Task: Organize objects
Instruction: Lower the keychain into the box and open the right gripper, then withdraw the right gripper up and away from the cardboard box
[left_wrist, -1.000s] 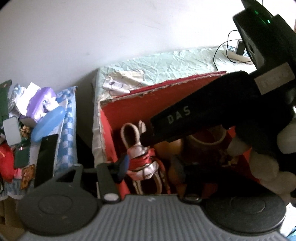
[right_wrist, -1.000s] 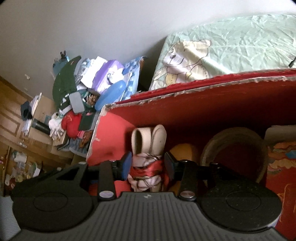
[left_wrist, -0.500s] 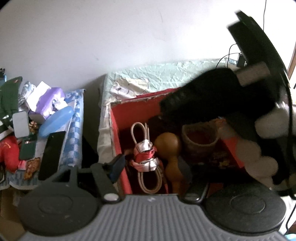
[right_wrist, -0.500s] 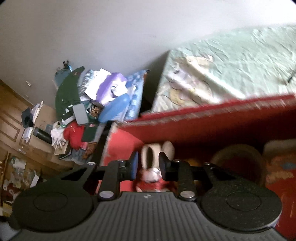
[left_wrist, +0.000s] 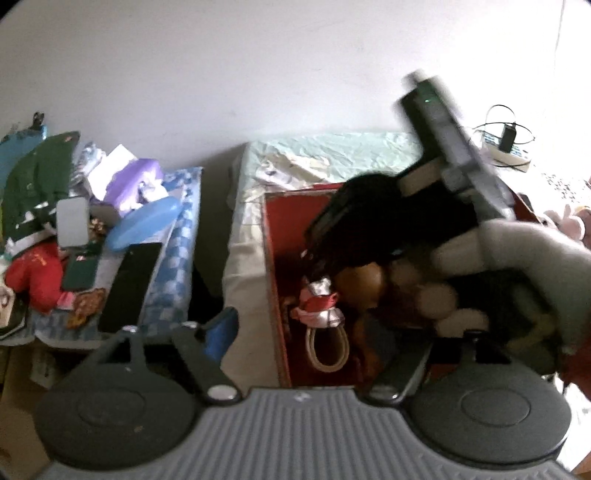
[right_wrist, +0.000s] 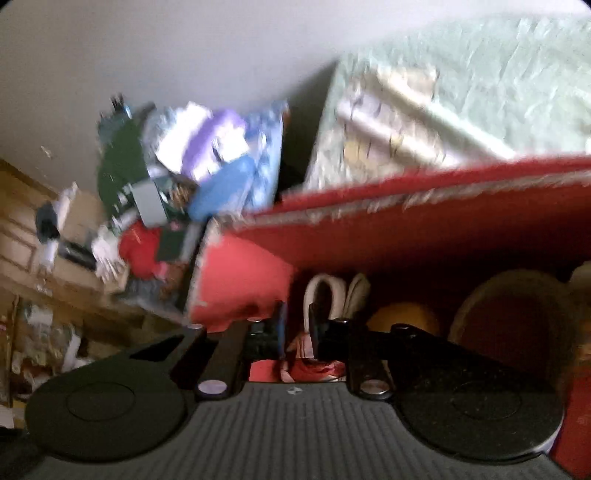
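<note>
**Left wrist view: two grippers over the red box**

Left wrist view is partly blocked: the right gripper's dark body and the gloved hand (left_wrist: 517, 254) holding it cover the right half of the red box (left_wrist: 275, 295), so the things beneath are only partly seen. Both views are smeared, the right wrist view most of all, and no writing can be read on either tool or on the clutter.

Inside the box, against its left wall, lies a coiled cream cable (left_wrist: 327, 345) bound with a red and white ribbon. A brown gourd (left_wrist: 360, 282) sits just beside it, mostly hidden under the right gripper. In the right wrist view a round brown pot (right_wrist: 513, 317) stands right of the gourd, its far side cut off.

The left gripper (left_wrist: 303, 345) angles down over the box's left wall, its jaws spread wide and still opening, holding nothing; its right finger is lost in shadow.

The right gripper (right_wrist: 297, 325) also tilts down into the box. Its jaws are closing and nearly together; whether the pads press on the cable's loop is unclear.

Left of the bed (left_wrist: 332, 155), a heap of clutter (left_wrist: 92, 229) covers a checked cloth.
</note>
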